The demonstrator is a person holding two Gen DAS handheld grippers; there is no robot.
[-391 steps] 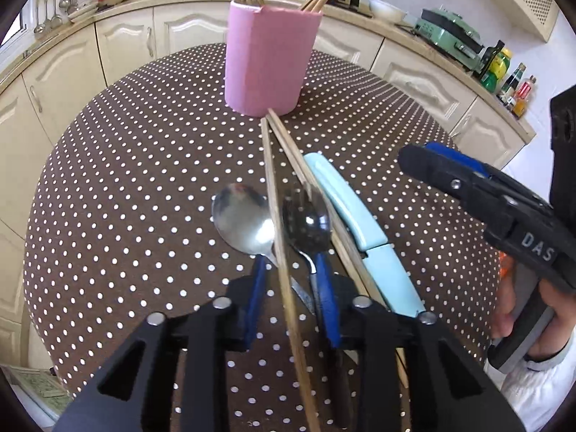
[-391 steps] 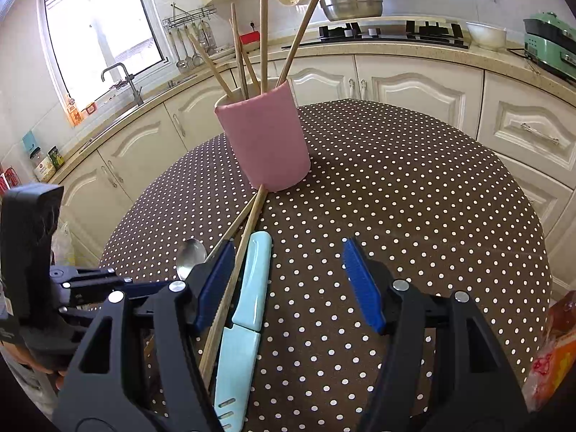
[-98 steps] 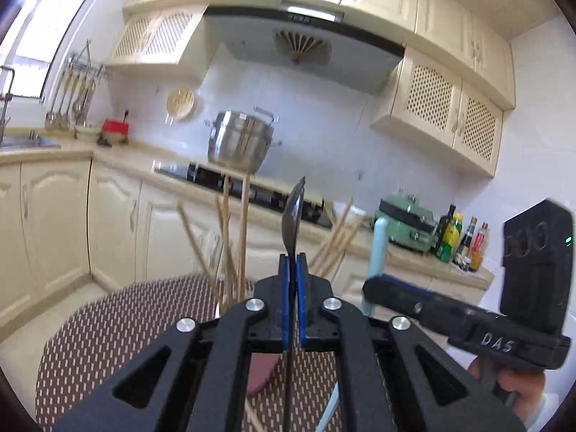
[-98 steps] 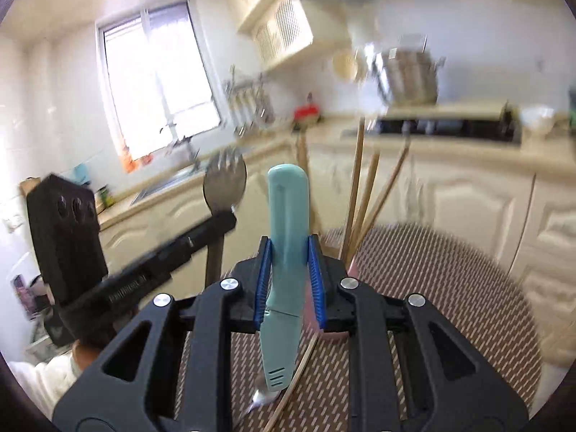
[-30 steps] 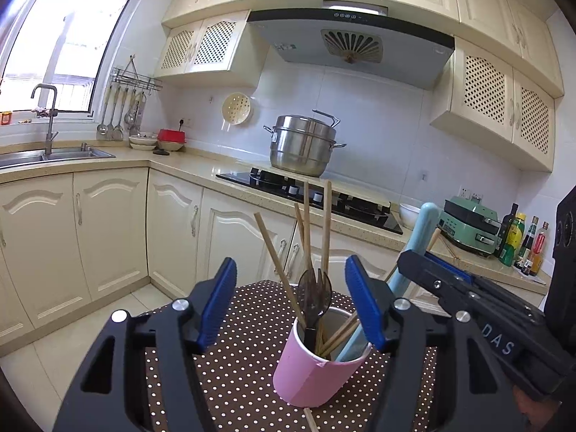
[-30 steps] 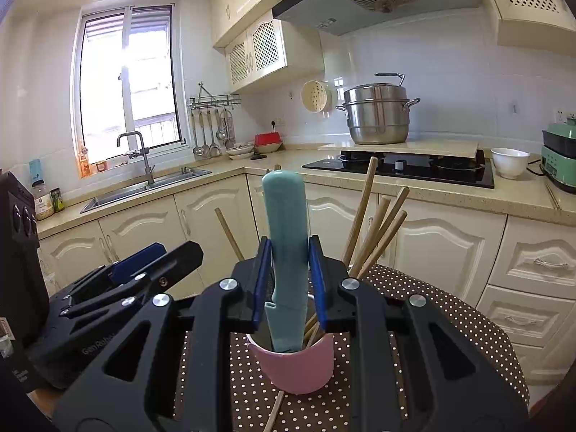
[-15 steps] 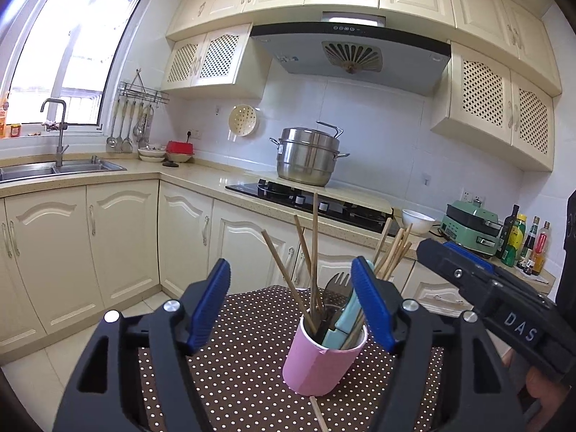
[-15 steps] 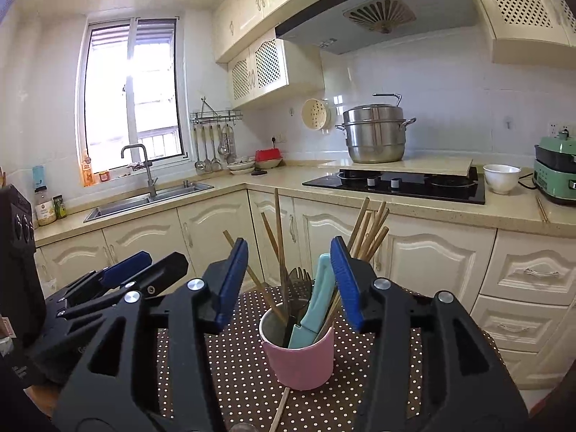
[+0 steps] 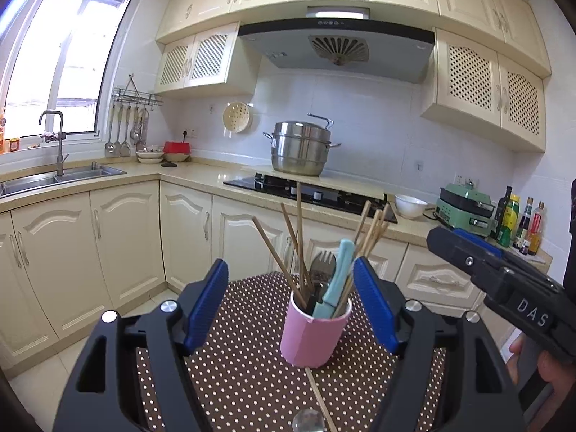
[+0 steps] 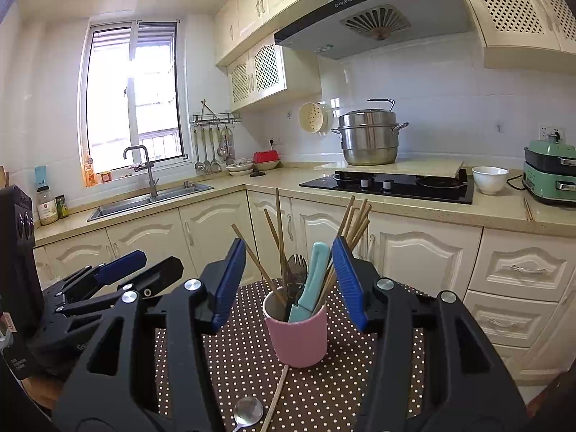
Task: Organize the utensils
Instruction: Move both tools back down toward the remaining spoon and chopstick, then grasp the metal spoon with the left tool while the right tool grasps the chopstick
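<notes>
the spoon (image 10: pixel 247 409) handle runs off the bottom edge, as does the loose chopstick (image 10: pixel 277 394). the pink cup (image 10: pixel 297 336) hides the lower ends of the fork (image 10: pixel 297 268) and knife (image 10: pixel 310 282).

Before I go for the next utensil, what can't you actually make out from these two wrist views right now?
- Spoon handle: right wrist view, cut off by the bottom edge; in the left wrist view only a sliver of the bowl shows.
- Loose chopsticks on the table: how many cannot be told; the lower ends run out of frame.
- Lower parts of the fork and teal knife: hidden by the pink cup wall.
</notes>
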